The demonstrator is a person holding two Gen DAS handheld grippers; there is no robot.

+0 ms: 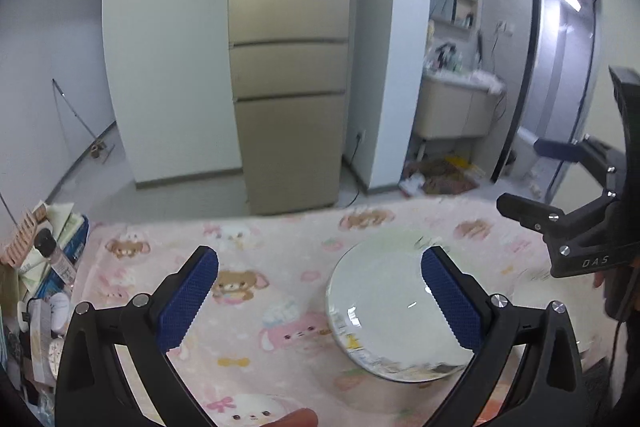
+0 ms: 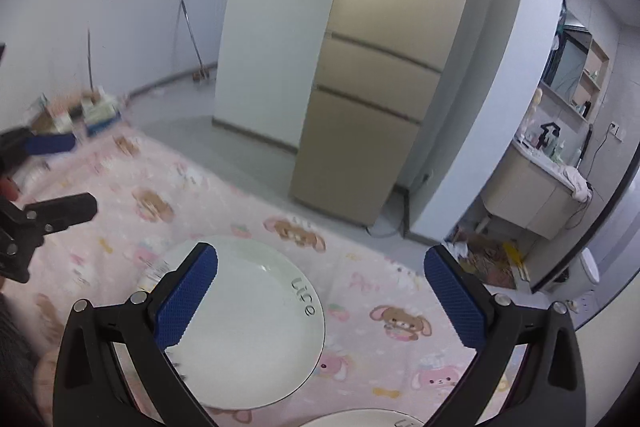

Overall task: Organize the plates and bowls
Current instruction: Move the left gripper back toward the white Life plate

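Note:
A white bowl with a patterned outer band (image 1: 384,311) sits on the pink cartoon cloth (image 1: 248,267), under the right finger of my left gripper (image 1: 320,267), which is open and empty above the cloth. In the right wrist view a white plate marked "Life" (image 2: 256,327) lies on the cloth (image 2: 380,291); my right gripper (image 2: 320,267) is open and empty above it, its left finger over the plate. The rim of another white dish (image 2: 360,419) shows at the bottom edge. The right gripper (image 1: 532,179) also shows open at the right of the left wrist view.
A beige fridge (image 1: 288,67) and white pillar stand beyond the table's far edge. Boxes and bottles (image 1: 44,267) crowd the left end of the table. A washbasin cabinet (image 2: 532,195) and floor clutter lie at the far right. The left gripper (image 2: 44,183) shows at the left.

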